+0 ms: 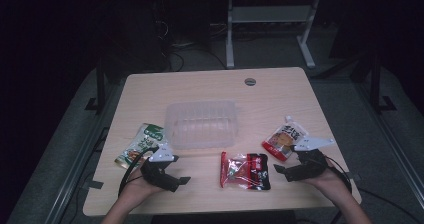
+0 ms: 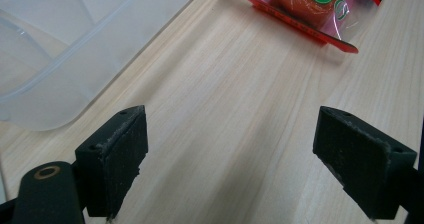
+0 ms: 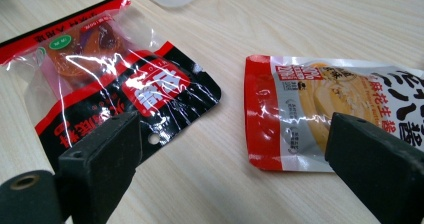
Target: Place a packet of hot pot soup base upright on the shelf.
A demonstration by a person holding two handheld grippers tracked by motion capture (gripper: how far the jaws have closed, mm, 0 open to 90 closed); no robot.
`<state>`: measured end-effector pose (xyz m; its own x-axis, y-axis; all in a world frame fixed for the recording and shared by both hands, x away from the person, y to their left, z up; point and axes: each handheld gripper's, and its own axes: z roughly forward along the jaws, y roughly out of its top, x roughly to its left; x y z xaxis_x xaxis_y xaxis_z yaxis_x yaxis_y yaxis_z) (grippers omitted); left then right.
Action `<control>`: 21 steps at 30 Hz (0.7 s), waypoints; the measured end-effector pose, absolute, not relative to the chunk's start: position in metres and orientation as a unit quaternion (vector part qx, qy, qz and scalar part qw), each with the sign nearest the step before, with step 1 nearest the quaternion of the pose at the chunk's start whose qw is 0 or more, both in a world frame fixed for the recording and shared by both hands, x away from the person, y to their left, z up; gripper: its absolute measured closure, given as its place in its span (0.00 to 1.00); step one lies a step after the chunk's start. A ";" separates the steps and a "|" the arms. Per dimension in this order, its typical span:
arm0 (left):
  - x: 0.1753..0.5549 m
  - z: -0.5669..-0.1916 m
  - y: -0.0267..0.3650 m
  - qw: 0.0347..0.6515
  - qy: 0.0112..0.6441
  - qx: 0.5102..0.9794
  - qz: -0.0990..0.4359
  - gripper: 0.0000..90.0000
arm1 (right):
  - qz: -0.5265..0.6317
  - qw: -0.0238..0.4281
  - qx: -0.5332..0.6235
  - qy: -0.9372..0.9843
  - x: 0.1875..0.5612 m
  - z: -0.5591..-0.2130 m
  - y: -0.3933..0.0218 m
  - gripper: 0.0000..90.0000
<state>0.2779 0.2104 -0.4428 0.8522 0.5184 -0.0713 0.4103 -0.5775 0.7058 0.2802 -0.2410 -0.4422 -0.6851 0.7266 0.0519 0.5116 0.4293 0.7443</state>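
From the high view the whole desk (image 1: 280, 91) can be read: the left claw (image 1: 172, 176) and right claw (image 1: 289, 172) rest near its front edge, each in a hand, with a red-and-black snack packet (image 1: 246, 171) lying between them. A clear plastic container (image 1: 201, 124) sits beyond the left claw toward the middle of the desk, a green packet (image 1: 141, 144) lies just behind and outside the left claw, and a red-and-white pouch (image 1: 284, 140) lies just beyond the right claw.

The right gripper view adds the detail: the red-and-black snack packet (image 3: 100, 79) is transparent at one end, with an orange piece inside, and has a small hang hole near its black end. The red-and-white pouch (image 3: 320, 114) lies flat with its red end toward the packet, the two near but apart. The left gripper view catches the packet's clear, red-edged end (image 2: 305, 9) ahead of its jaws and the container's rim (image 2: 65, 54) to one side.

The packet's long axis runs across the desk, from one claw toward the other, red sealed end toward the left claw.

Both claws are spread wide, holding nothing; bare desk lies between the left jaws.
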 end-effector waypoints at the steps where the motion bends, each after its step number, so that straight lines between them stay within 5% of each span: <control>1: 0.279 -0.443 0.209 0.378 0.264 0.885 0.069 0.15 | 0.386 0.141 0.373 0.832 0.281 -0.442 -0.241 0.08; 11: 0.276 -0.443 0.205 0.382 0.269 0.882 0.063 0.16 | 0.389 0.131 0.368 0.834 0.282 -0.435 -0.241 0.18; 14: 0.274 -0.443 0.206 0.383 0.263 0.883 0.067 0.16 | 0.390 0.124 0.359 0.839 0.278 -0.431 -0.236 0.38; 15: 0.274 -0.443 0.206 0.383 0.263 0.883 0.067 0.16 | 0.390 0.124 0.359 0.839 0.278 -0.431 -0.236 0.38; 16: 0.274 -0.443 0.206 0.383 0.260 0.884 0.066 0.16 | 0.390 0.122 0.357 0.840 0.278 -0.429 -0.232 0.52; 21: 0.274 -0.442 0.208 0.389 0.261 0.881 0.069 0.16 | 0.392 0.105 0.371 0.835 0.283 -0.425 -0.223 0.85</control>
